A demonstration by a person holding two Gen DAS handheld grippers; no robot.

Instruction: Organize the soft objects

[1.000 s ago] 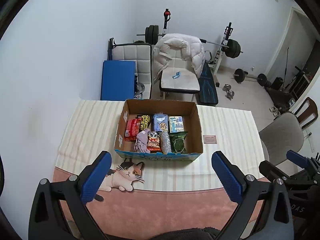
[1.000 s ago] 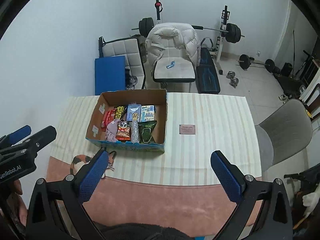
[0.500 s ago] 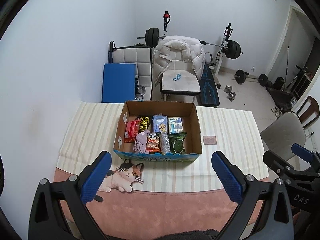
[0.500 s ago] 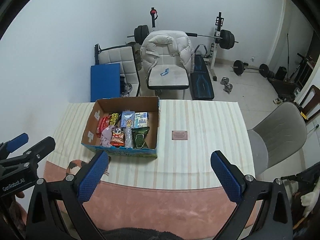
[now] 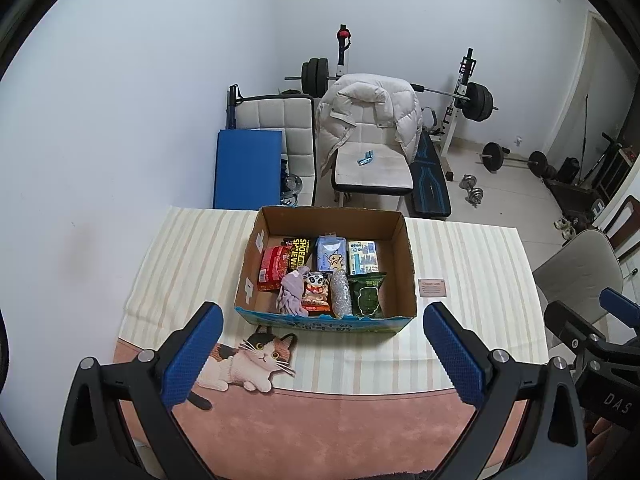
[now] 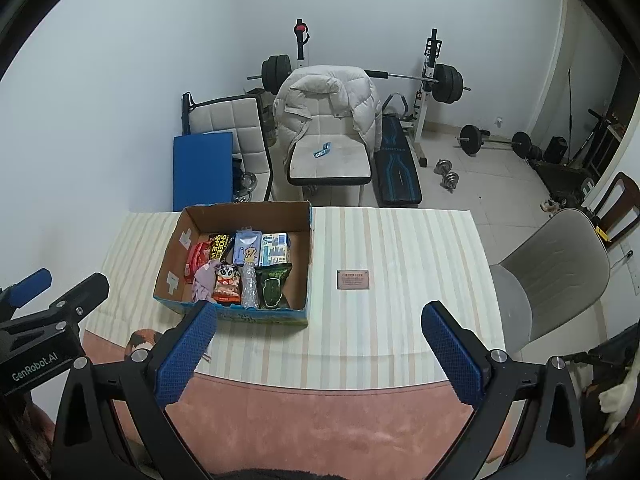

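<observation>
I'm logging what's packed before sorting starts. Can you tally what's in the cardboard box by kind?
Inside the cardboard box:
Printed packets and pouches: 6, namely red, black-and-yellow, blue, white-and-blue, panda, green
Purple soft cloth item: 1
Clear crinkled plastic item: 1
Total: 8 visible; anything underneath can't be seen.
</observation>
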